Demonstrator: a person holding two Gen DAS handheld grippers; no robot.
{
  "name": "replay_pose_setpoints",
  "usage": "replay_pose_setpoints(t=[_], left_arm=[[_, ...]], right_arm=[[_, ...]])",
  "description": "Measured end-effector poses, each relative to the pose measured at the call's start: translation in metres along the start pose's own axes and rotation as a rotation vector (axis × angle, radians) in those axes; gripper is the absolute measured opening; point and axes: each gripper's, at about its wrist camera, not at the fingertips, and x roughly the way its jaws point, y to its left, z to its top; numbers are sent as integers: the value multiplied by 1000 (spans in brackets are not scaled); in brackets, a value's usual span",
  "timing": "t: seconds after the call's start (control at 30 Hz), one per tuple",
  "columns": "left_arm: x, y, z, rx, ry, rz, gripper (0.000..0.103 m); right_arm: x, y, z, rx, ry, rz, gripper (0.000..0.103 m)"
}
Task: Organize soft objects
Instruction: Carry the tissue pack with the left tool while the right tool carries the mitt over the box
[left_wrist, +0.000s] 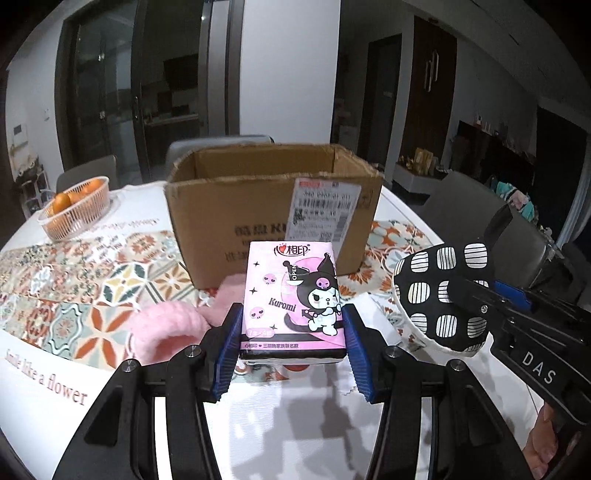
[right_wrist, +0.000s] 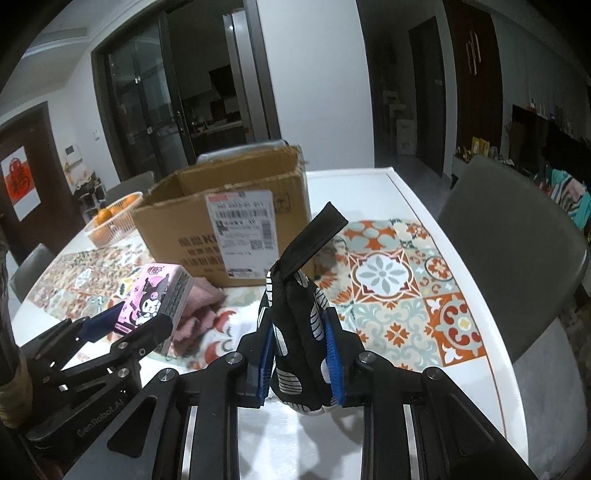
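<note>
- Dim dining room; white desk (left_wrist: 303, 424) with a tiled-pattern runner is carrying an open cardboard box (left_wrist: 273, 210) at centre frame and an orange basket (left_wrist: 75, 206) at upper left.
- Left tongs (left_wrist: 293, 345) are clamping a pink tissue pack (left_wrist: 295, 295) by its lower sides, about half open, pack hanging clear of the desk in front of the box.
- Right tongs (right_wrist: 300, 360) are squeezing a black-and-white patterned pouch (right_wrist: 295, 325), jaws narrow, fabric bunching between them.
- Pink fluffy cloth (left_wrist: 173, 325) is lying on the desk, lower left of the pack, not yet picked up.
- Risk: the pack's slick wrapper is looking likely to slip, since the grip is low.
- Risk: the pouch is sagging; it could be catching the near box wall.
- Risk: both tongs are converging on one opening, so collision is possible.
</note>
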Motion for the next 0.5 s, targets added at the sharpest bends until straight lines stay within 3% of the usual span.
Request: replay_pose_setpoints(t=[0.5], left_arm=[[-49,19,21,-15,-120,21,52]], right_arm=[[-39,31,20,-42,-132,42,25]])
